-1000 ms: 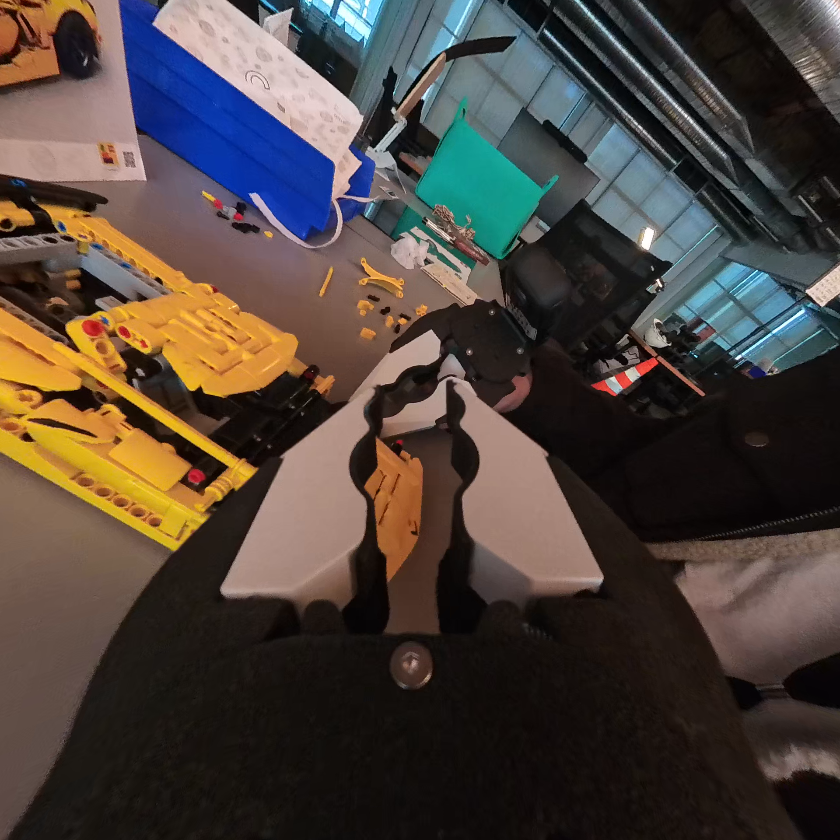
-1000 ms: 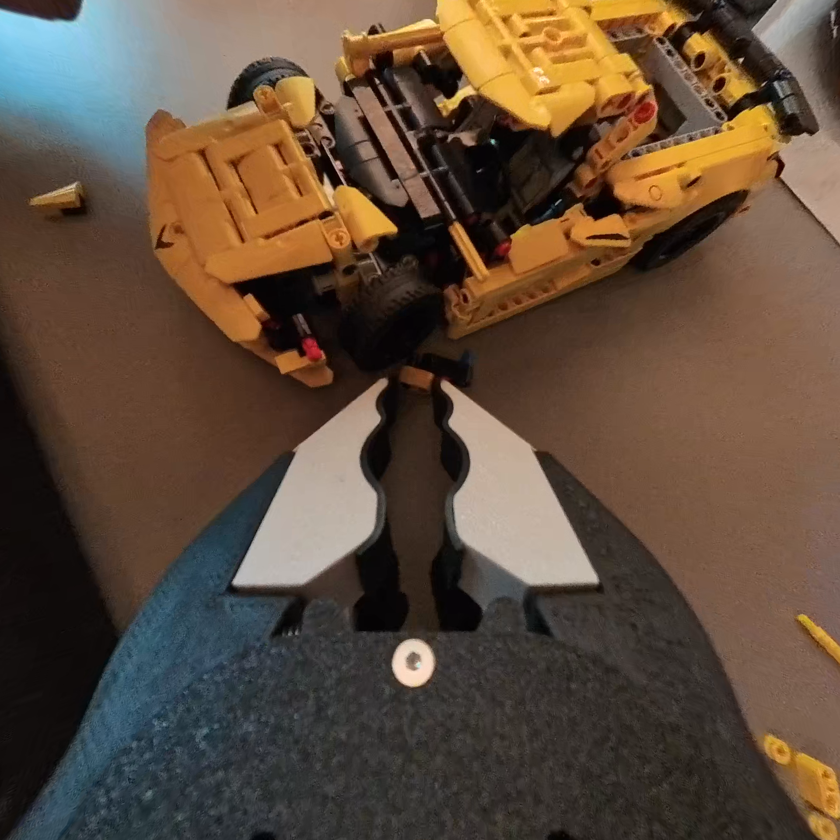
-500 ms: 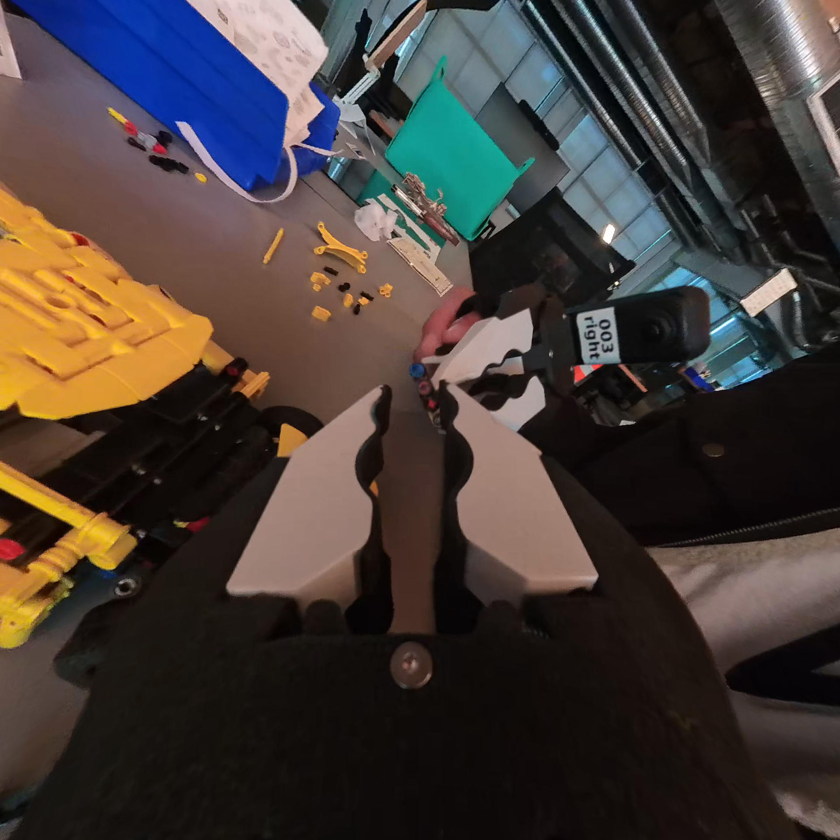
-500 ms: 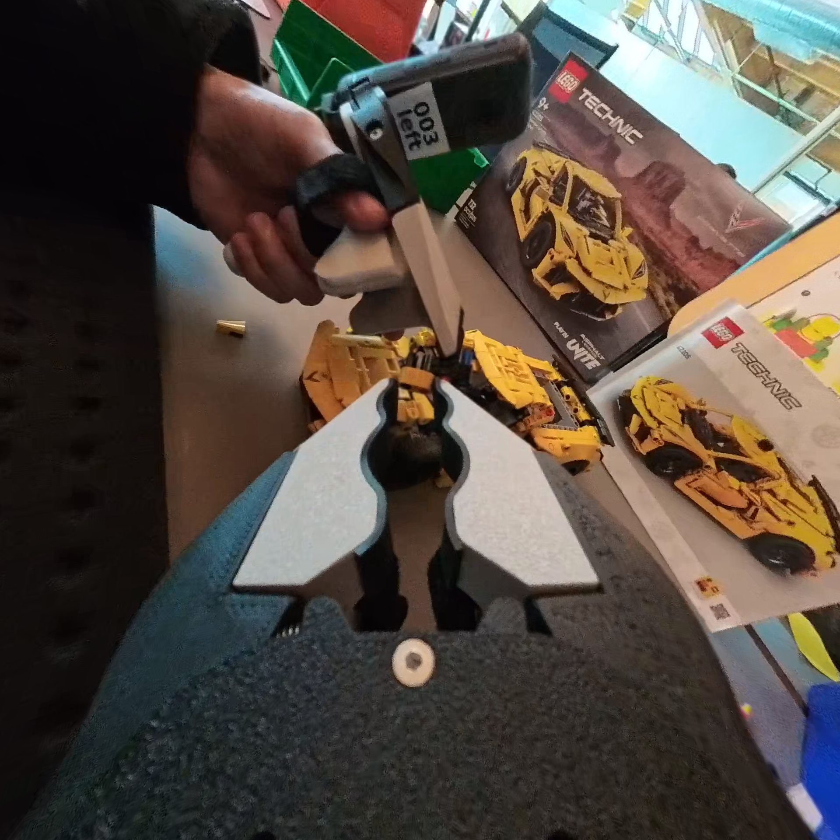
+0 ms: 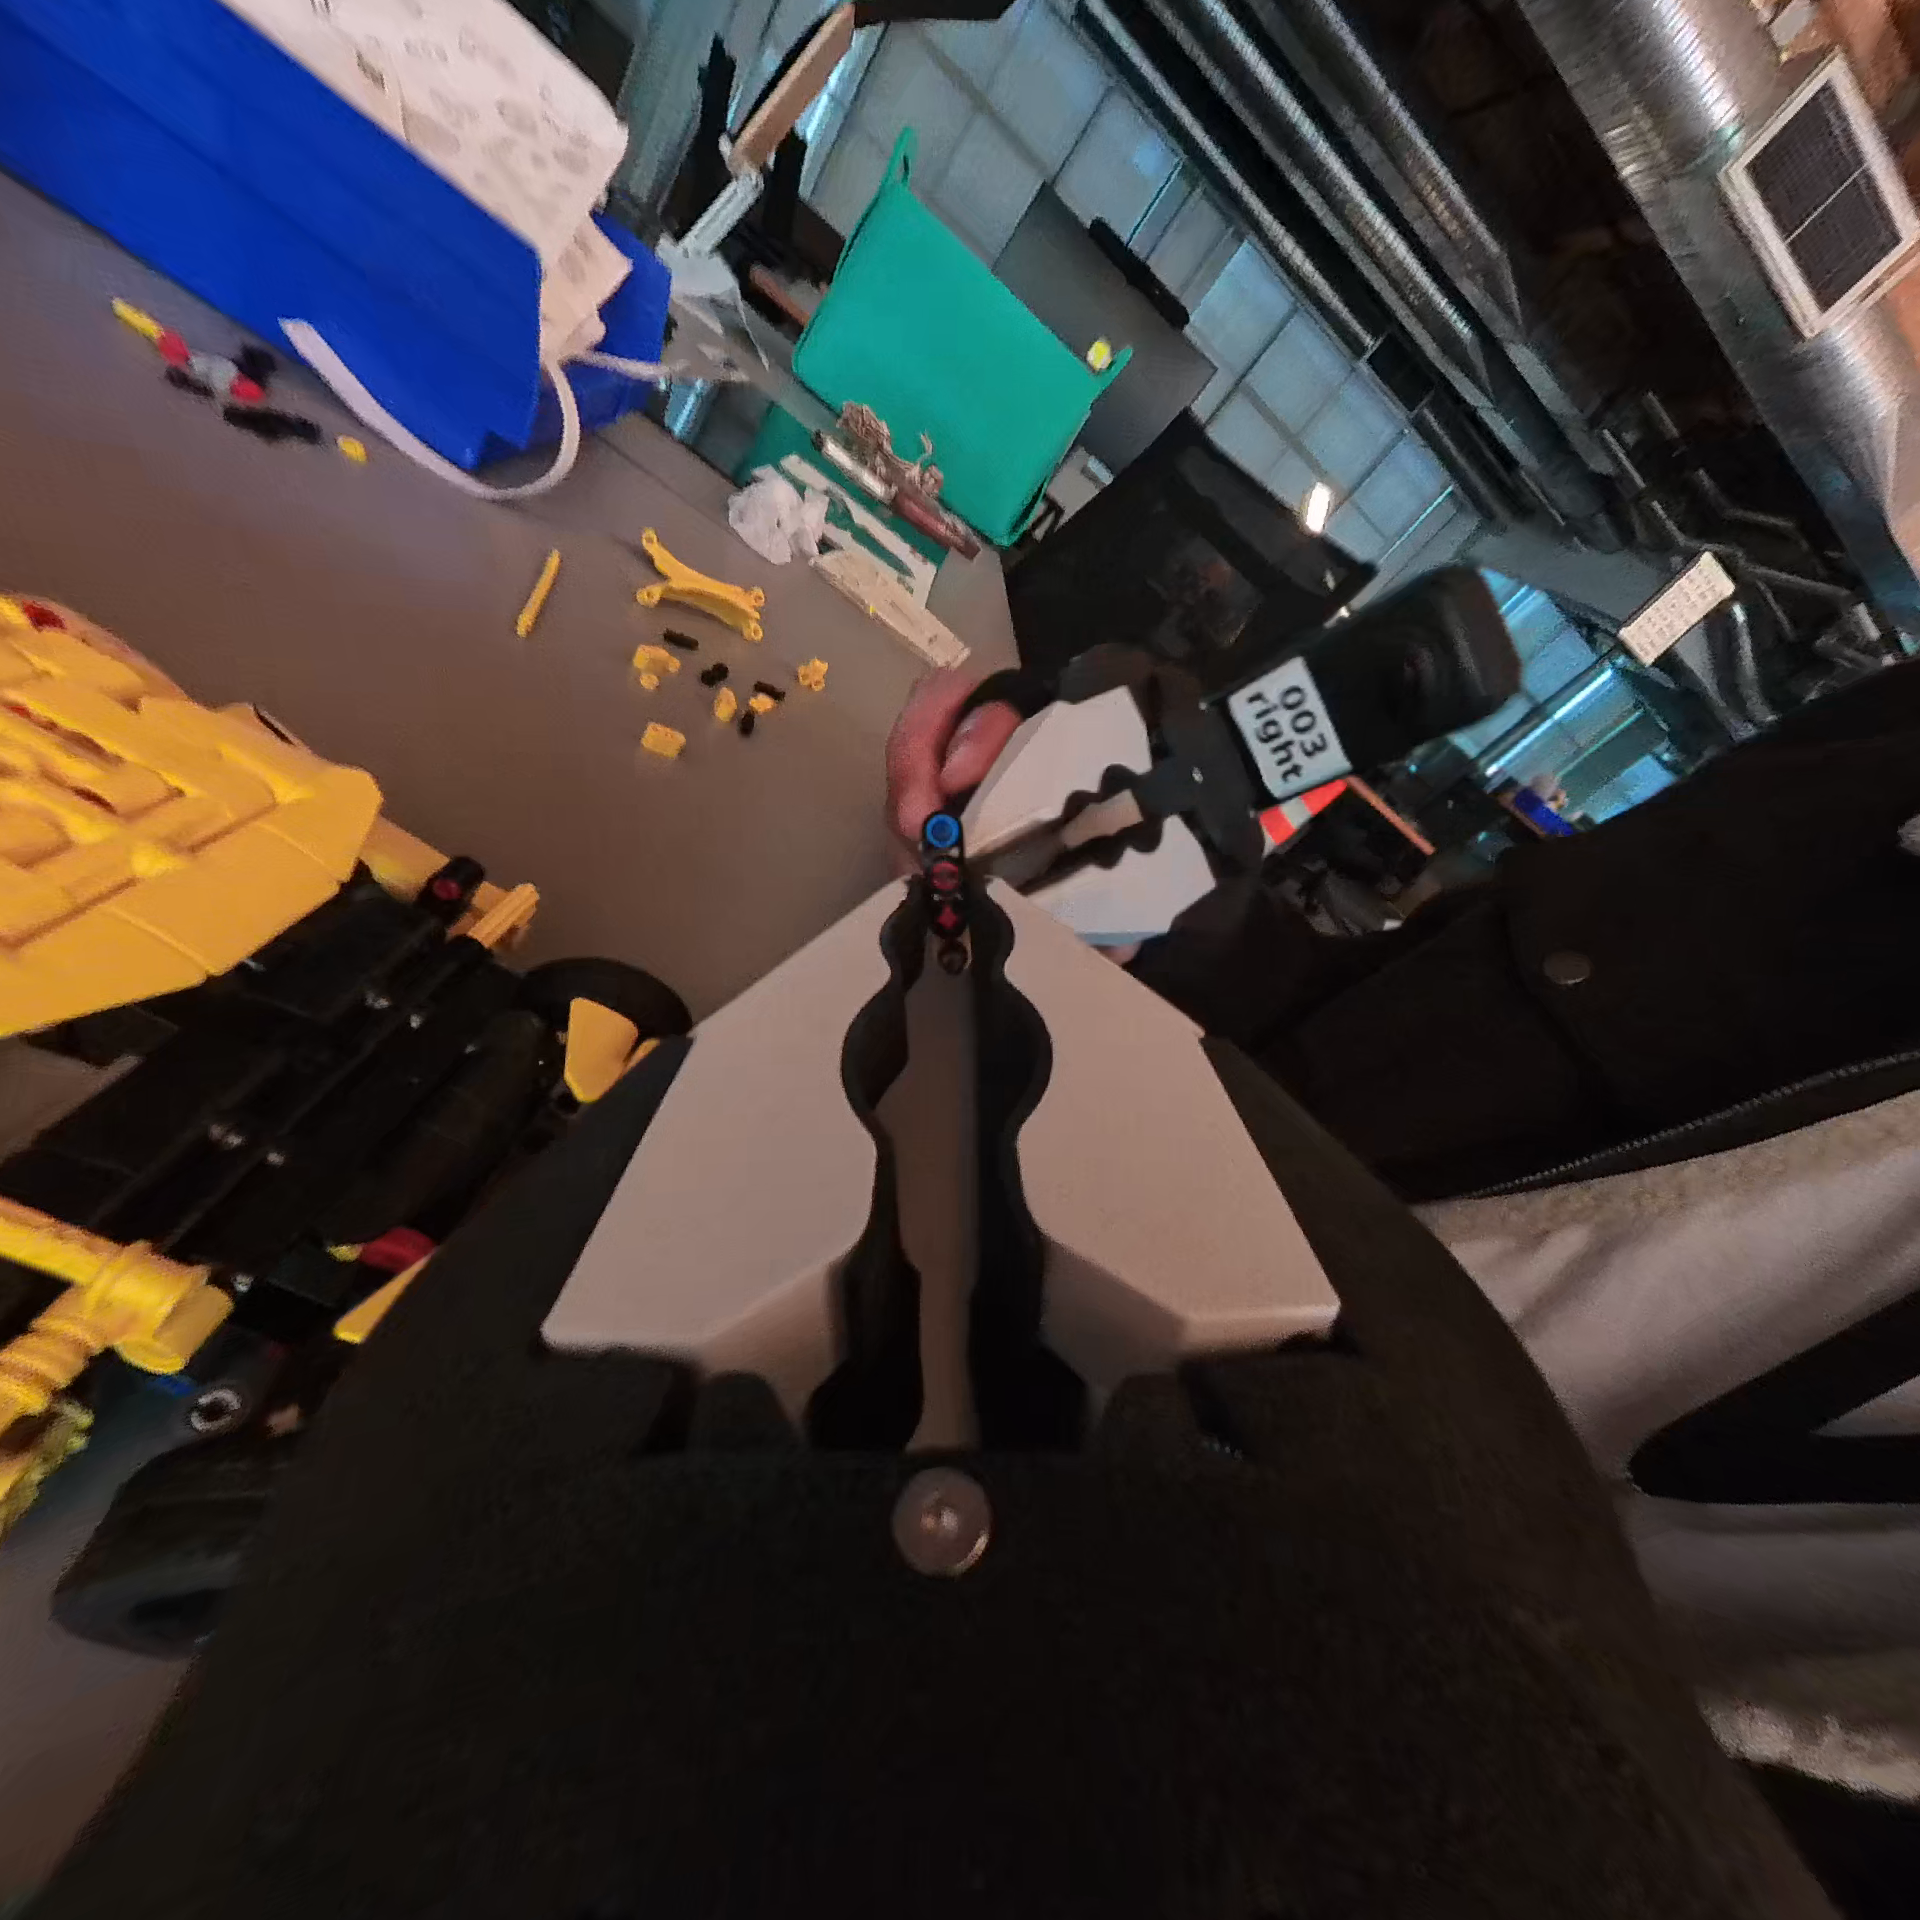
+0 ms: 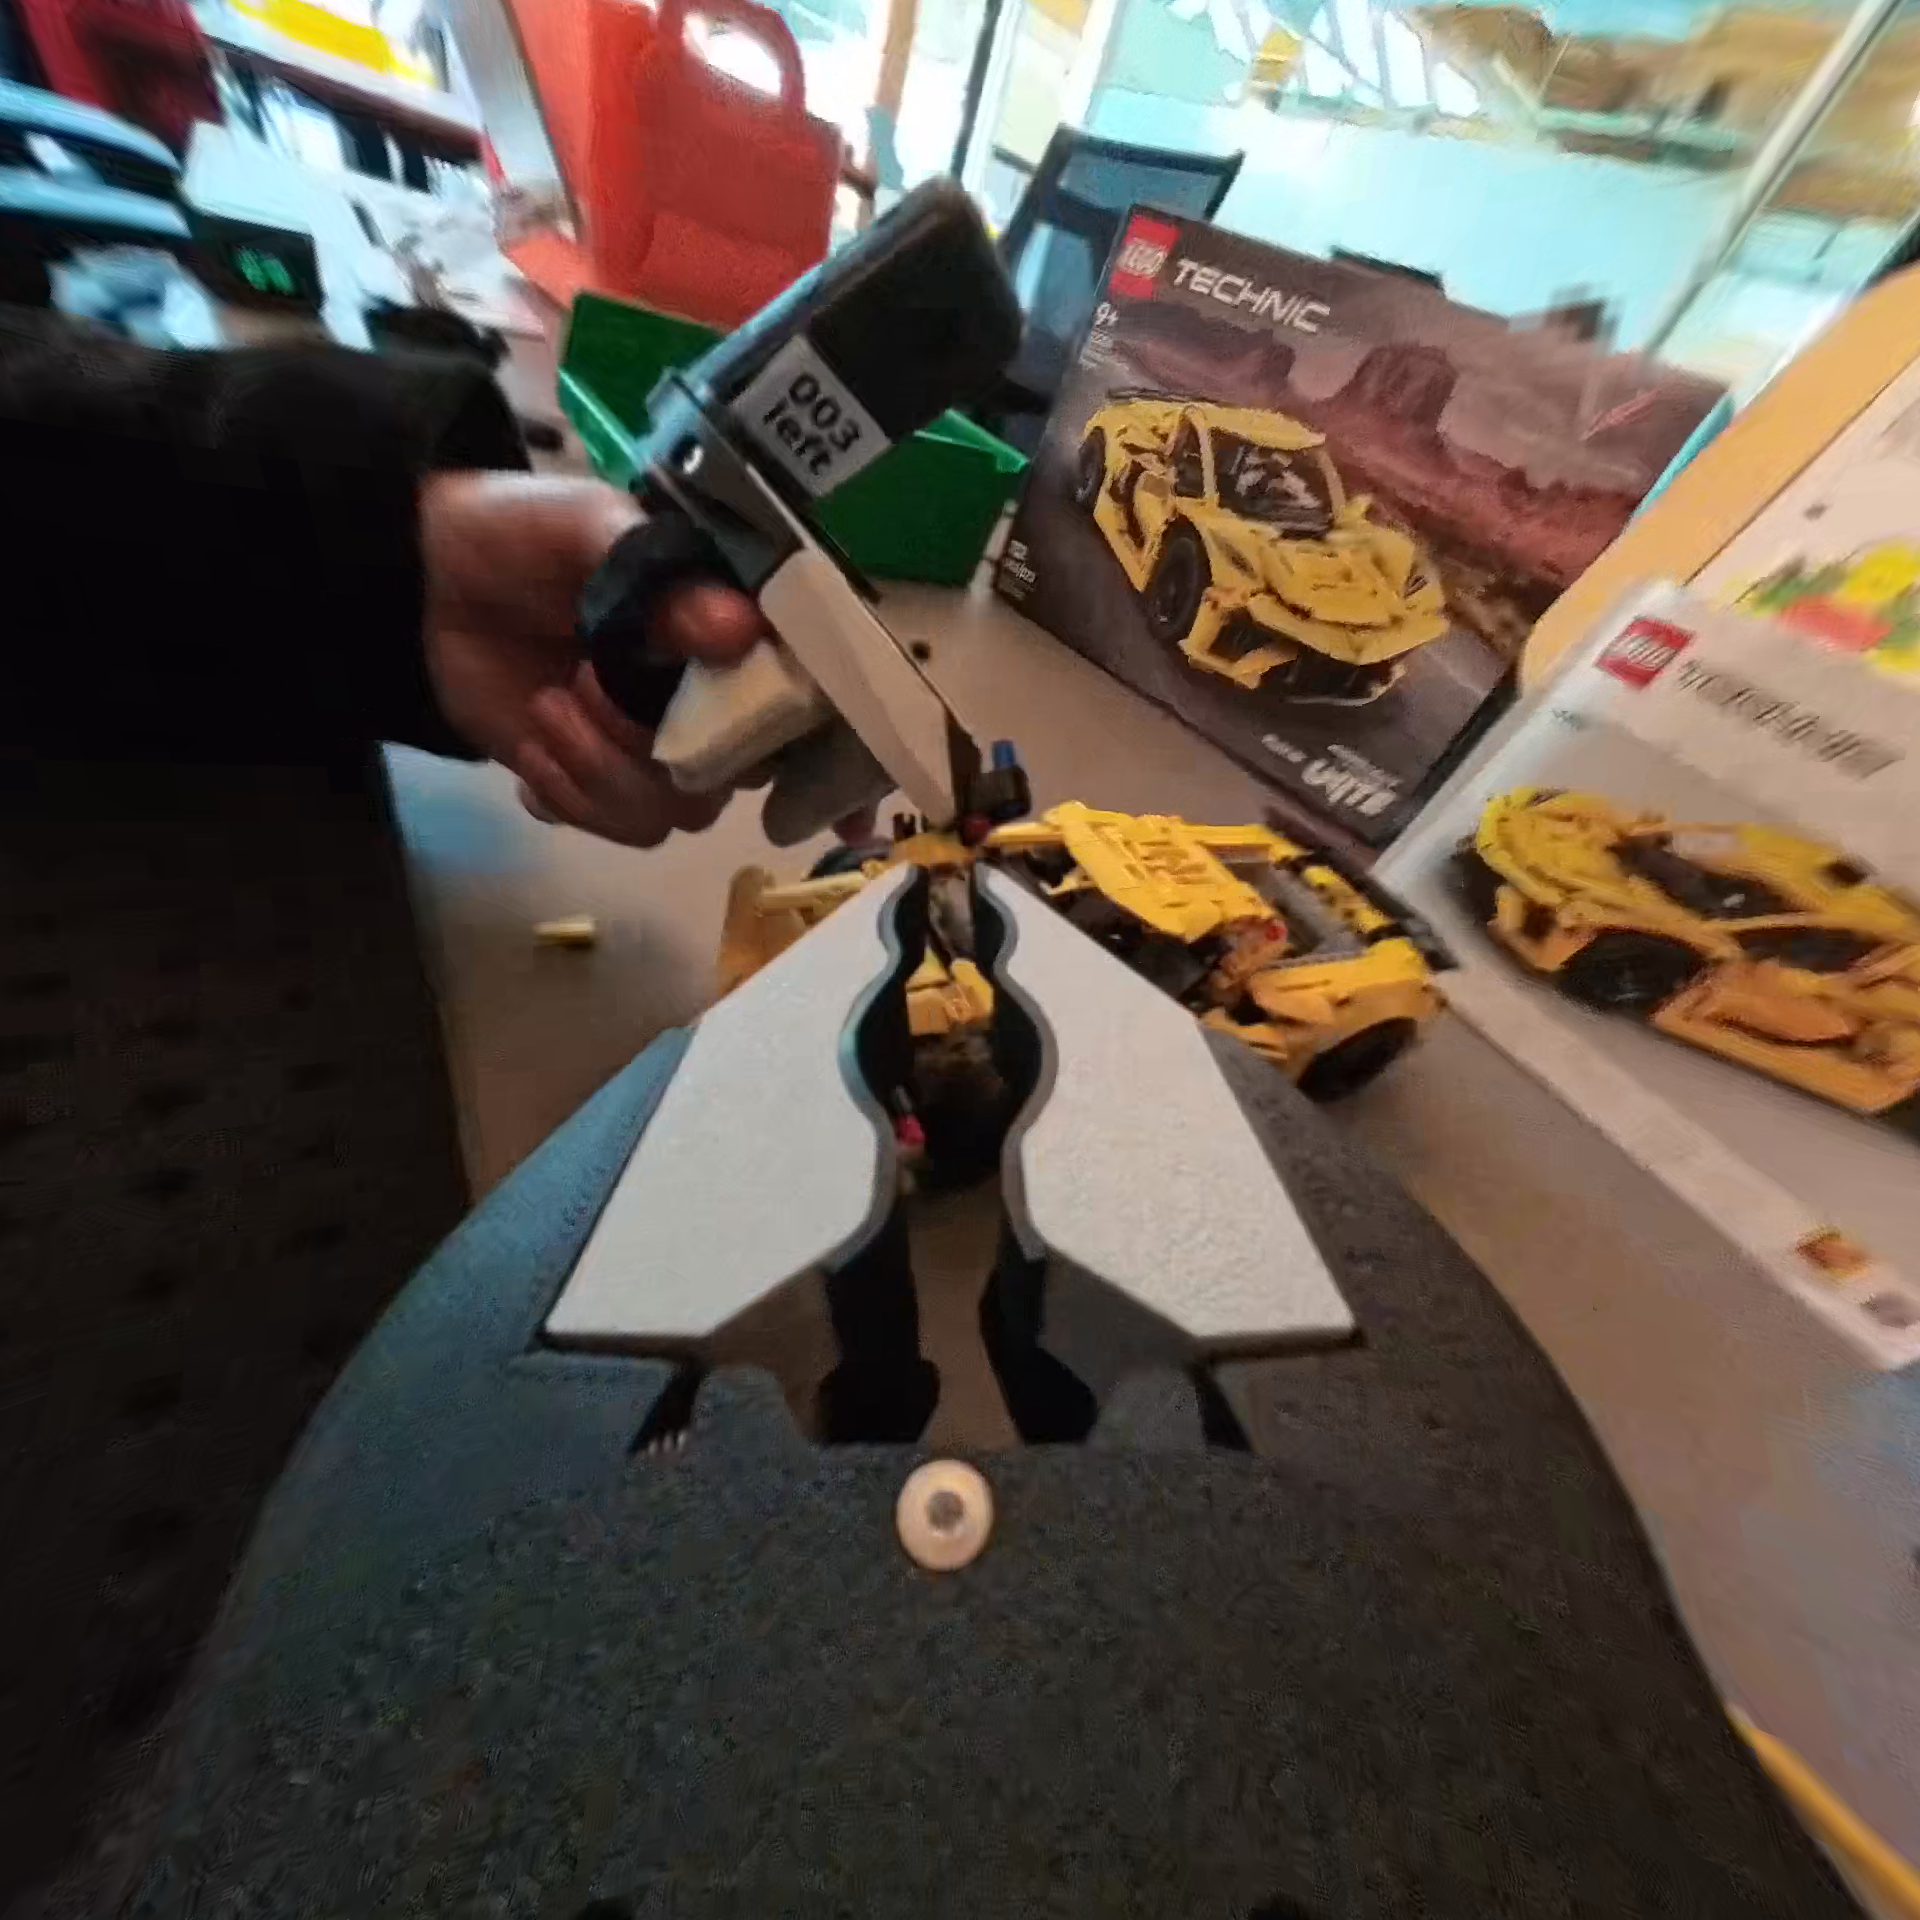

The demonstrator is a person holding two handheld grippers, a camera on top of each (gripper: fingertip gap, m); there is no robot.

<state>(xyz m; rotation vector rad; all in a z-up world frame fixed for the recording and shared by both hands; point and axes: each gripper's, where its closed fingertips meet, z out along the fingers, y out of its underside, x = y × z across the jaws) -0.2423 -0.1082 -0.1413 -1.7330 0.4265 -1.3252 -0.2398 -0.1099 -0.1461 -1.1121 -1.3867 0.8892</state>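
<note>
The left claw is narrow, its tips pinched on a small black piece with a blue pin at the top and red pins below it. The right claw meets the same piece from the far side. In its own view the right claw is also narrow, with a thin dark part of the piece caught between its tips. So the piece hangs in the air between the two claws, above the yellow toy car on the grey counter.

A hand grips the left tool. Loose yellow and black parts lie farther off beside a blue bag. A box and a booklet picturing the car stand behind it.

Half a second ago the left claw stood a little wider, with the piece only at its tips; now it has shut on it. A second ago that claw carried a yellow panel instead, and the right claw hung low over the car.
</note>
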